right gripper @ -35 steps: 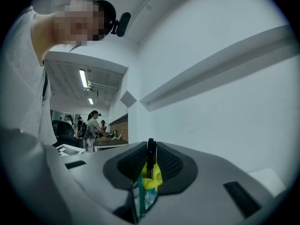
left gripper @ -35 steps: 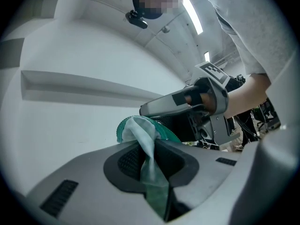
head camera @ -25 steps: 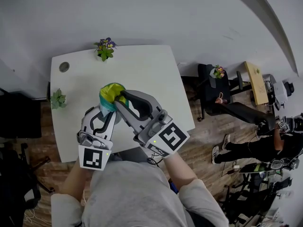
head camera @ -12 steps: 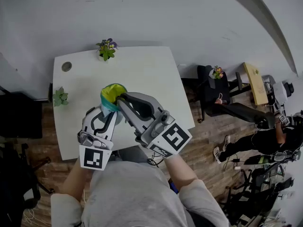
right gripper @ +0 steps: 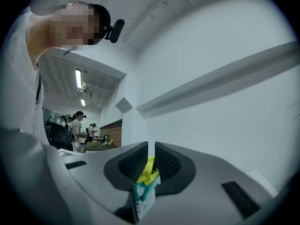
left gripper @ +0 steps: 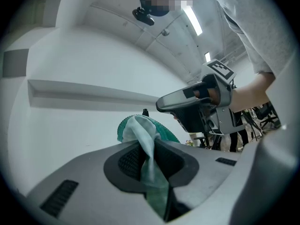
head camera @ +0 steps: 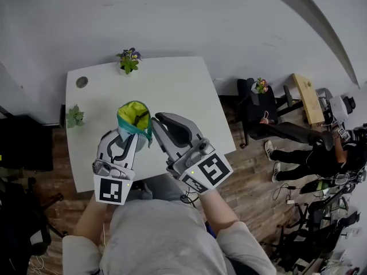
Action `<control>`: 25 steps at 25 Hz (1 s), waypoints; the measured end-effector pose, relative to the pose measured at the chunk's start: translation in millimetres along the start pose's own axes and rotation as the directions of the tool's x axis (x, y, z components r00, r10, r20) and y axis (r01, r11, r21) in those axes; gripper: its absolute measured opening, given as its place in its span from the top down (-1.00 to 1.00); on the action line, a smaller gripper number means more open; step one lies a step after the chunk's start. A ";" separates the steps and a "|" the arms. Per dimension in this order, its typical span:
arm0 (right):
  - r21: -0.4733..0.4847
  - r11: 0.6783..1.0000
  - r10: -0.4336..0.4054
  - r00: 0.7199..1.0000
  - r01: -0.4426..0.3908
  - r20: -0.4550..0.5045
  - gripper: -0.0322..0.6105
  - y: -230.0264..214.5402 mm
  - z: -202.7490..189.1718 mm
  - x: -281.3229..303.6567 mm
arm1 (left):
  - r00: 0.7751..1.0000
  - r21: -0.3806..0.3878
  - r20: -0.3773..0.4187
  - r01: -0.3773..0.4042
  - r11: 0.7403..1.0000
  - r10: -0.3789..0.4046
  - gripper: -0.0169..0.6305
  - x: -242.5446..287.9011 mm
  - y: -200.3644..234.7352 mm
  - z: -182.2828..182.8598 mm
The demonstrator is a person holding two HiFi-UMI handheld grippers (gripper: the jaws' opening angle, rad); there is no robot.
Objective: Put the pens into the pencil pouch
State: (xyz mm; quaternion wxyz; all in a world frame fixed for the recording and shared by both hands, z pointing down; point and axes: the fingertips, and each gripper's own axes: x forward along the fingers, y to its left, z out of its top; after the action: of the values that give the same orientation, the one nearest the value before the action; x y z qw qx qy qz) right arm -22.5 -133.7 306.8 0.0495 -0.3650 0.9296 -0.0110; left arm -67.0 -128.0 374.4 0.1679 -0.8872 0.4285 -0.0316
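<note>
Showing both forearms reaching forward from grey sleeves over the near half of the white table (head camera: 172, 90), each bearing a gripper held level. The left gripper (head camera: 129, 135) points straight away from the body; the right gripper (head camera: 153, 125) angles inward from the right, so the two tips meet at opposite sides of the pencil pouch (head camera: 133, 116).

The pouch is held up between the tips, its mouth open and turned up toward the head camera, with yellow-green lining visible inside a teal rim. Its long axis appears to run downward from the mouth, though the body is largely hidden behind the rim.

Left gripper view: the left gripper (left gripper: 149, 156) has its jaws nearly together, clamped on a fold of pale teal pouch (left gripper: 145, 132) fabric that fills the gap.

Right gripper view: the right gripper (right gripper: 151, 165) likewise pinches the pouch (right gripper: 145, 191) edge, with yellow lining and teal zip trim between its pads.
</note>
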 end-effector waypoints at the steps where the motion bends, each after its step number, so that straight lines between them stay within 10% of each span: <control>1: -0.008 1.000 -0.026 1.000 0.026 -0.005 0.72 -4.6 -0.9 -2.8 | 1.000 0.001 -0.003 -0.005 1.000 0.005 0.72 -1.1 1.7 0.3; 25: -0.178 0.940 -0.301 0.953 0.291 -0.033 0.76 -69.4 15.3 -73.0 | 0.971 -0.147 -0.004 -0.239 0.960 0.241 0.72 -8.8 24.2 44.7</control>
State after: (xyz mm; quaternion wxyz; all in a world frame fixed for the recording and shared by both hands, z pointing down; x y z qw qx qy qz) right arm 79.3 -134.7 301.7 -0.0120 -0.5029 0.8628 0.0504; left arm -81.7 -123.0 325.2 0.1079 -0.8389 0.5328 0.0270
